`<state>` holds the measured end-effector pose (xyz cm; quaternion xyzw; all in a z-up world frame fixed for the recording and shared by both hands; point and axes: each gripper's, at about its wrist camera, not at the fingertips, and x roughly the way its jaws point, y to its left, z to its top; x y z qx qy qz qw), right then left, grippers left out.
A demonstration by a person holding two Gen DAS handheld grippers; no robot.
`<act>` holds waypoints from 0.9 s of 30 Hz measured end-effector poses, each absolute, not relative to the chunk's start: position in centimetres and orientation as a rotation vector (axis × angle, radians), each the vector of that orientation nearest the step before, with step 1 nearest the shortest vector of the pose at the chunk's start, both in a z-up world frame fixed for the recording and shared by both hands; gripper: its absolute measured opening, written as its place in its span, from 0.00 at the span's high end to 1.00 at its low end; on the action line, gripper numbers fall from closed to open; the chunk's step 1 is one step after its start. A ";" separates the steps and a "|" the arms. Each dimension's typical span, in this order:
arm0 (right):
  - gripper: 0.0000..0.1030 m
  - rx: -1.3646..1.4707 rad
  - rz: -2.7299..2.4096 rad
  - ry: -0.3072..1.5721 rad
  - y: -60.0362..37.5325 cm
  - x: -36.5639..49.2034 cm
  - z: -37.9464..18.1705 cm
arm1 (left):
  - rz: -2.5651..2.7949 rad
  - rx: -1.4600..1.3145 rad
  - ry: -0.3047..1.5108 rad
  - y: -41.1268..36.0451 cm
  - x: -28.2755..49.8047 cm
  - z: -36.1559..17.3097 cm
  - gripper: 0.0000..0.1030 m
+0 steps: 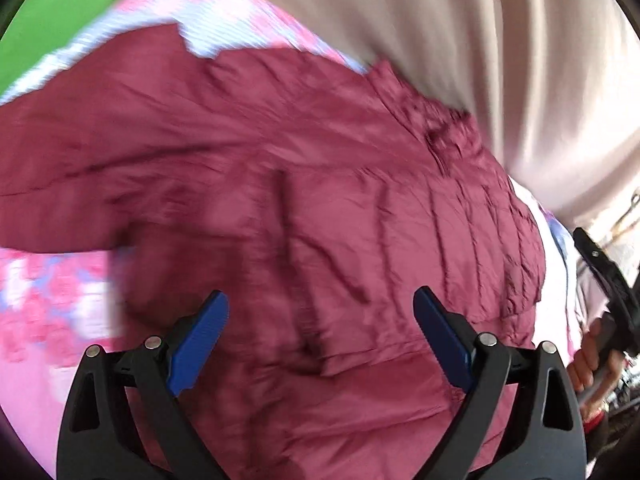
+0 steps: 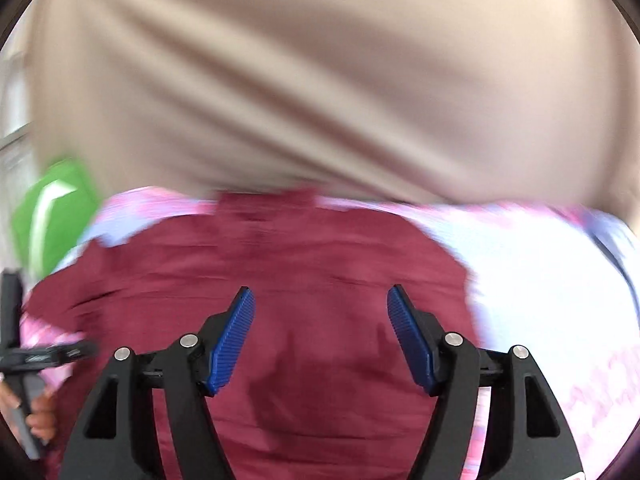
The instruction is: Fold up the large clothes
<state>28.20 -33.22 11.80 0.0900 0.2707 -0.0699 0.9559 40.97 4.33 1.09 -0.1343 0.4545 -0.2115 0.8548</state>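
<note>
A big dark red jacket point(image 1: 280, 200) fills the middle of the left wrist view. It's puffy & crinkly, w/ stitched lines making soft ridges on the right side, and one sleeve sticks out to the left edge. It lies on a pink, white & blue flowery sheet point(image 1: 52, 300) that looks thin and ribbed. A beige cloth point(image 1: 440, 40) w/ long smooth folds hangs across the top. A flat green thing point(image 1: 60, 12) sits in the upper left corner.

The left gripper point(image 1: 320, 316) is at the bottom, jaws spread wide, nothing between them. Its pads point(image 1: 200, 340) are blue w/ tiny ridges, on black arms. It hangs over the jacket; can't tell if it touches.

The right gripper point(image 2: 320, 312) is at the bottom of its own view, jaws apart and empty, above the jacket's smooth red middle. Both pics are blurry.

A hand point(image 1: 588, 364) at the right edge holds a black handle
</note>
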 end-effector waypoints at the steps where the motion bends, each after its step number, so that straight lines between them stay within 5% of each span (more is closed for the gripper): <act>1: 0.34 0.212 -0.184 0.564 -35.3 28.1 11.1 | -0.457 -0.280 0.973 3.5 41.4 0.7 0.17; 4: 0.34 0.287 -0.277 0.616 -40.1 28.1 8.7 | -0.486 -0.254 0.996 1.8 42.6 0.3 0.77; 6: 0.34 0.338 -0.286 0.645 -41.9 28.6 7.3 | -0.481 -0.227 0.966 1.4 43.0 1.0 0.94; 13: 0.37 0.422 -0.228 0.692 -42.0 33.1 5.9 | -0.427 -0.140 0.733 2.5 43.3 7.3 0.98; 14: 0.47 0.424 -0.214 0.706 -41.7 34.0 5.7 | -0.412 -0.129 0.727 2.5 43.7 7.5 0.98; 15: 0.78 0.419 -0.198 0.710 -41.2 34.0 5.7 | -0.397 -0.117 0.730 2.7 44.2 7.4 0.98; 17: 0.90 0.366 -0.168 0.648 -39.4 33.9 6.9 | -0.349 -0.081 0.741 2.6 45.2 6.5 0.98; 20: 0.94 0.336 -0.165 0.523 -39.1 31.7 7.8 | -0.302 -0.032 0.802 2.6 46.7 3.2 0.98; 23: 0.95 0.269 -0.314 0.744 -41.0 35.2 3.1 | -0.323 -0.040 0.864 2.0 47.3 -0.2 0.98; 27: 0.94 0.201 -0.382 0.772 -40.4 35.2 3.5 | -0.299 0.047 0.820 -0.3 46.7 -0.5 0.98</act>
